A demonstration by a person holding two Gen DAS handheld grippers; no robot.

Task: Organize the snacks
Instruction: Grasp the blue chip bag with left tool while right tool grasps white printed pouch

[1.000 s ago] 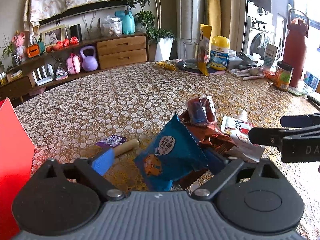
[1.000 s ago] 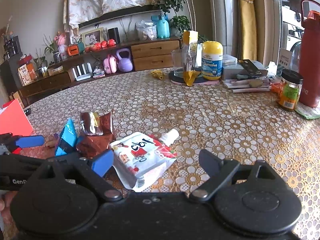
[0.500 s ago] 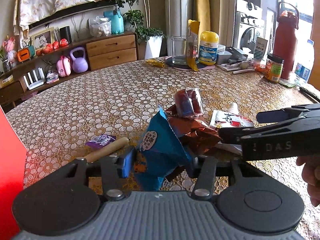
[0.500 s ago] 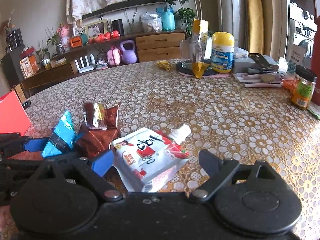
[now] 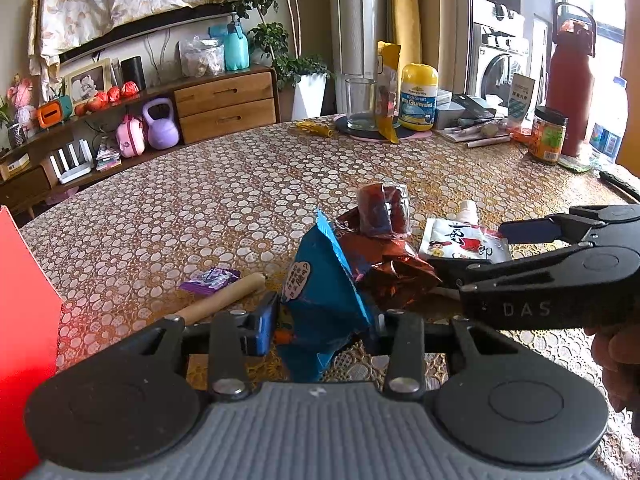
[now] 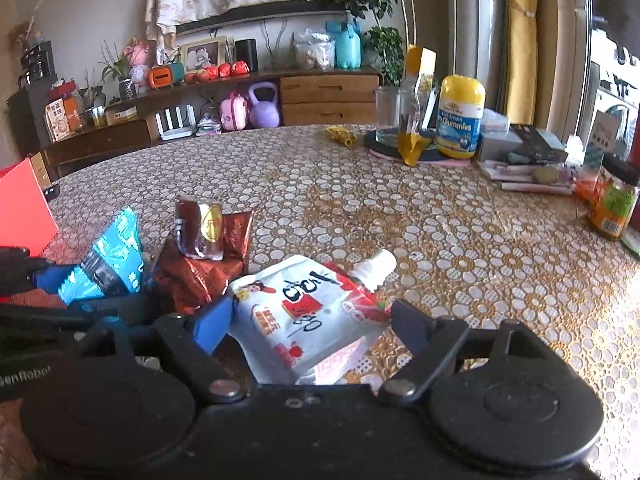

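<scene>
My left gripper (image 5: 322, 320) is closing, and its pads press a crumpled blue snack packet (image 5: 324, 288) that stands tilted upright between them. Behind the packet lies a brown foil packet (image 5: 396, 276) with a small dark-red wrapped snack (image 5: 384, 210) on top. A white spouted pouch with red print (image 6: 308, 308) lies flat on the table between the fingers of my right gripper (image 6: 312, 324). Those jaws are closing but still stand wide on either side of the pouch. The blue packet (image 6: 108, 264) also shows at the left of the right wrist view.
A purple wrapper (image 5: 210, 278) and a wooden stick (image 5: 224, 300) lie left of the blue packet. A red panel (image 5: 20, 320) stands at the table's left edge. Far across the patterned table (image 5: 200, 208) are a glass (image 5: 360, 104), a yellow gummies bottle (image 5: 418, 98), a jar (image 5: 548, 136) and a red flask (image 5: 570, 80).
The left jaws have closed in from wide open onto the blue packet, crumpling and raising it. The right gripper has moved in around the white pouch and narrowed slightly.
</scene>
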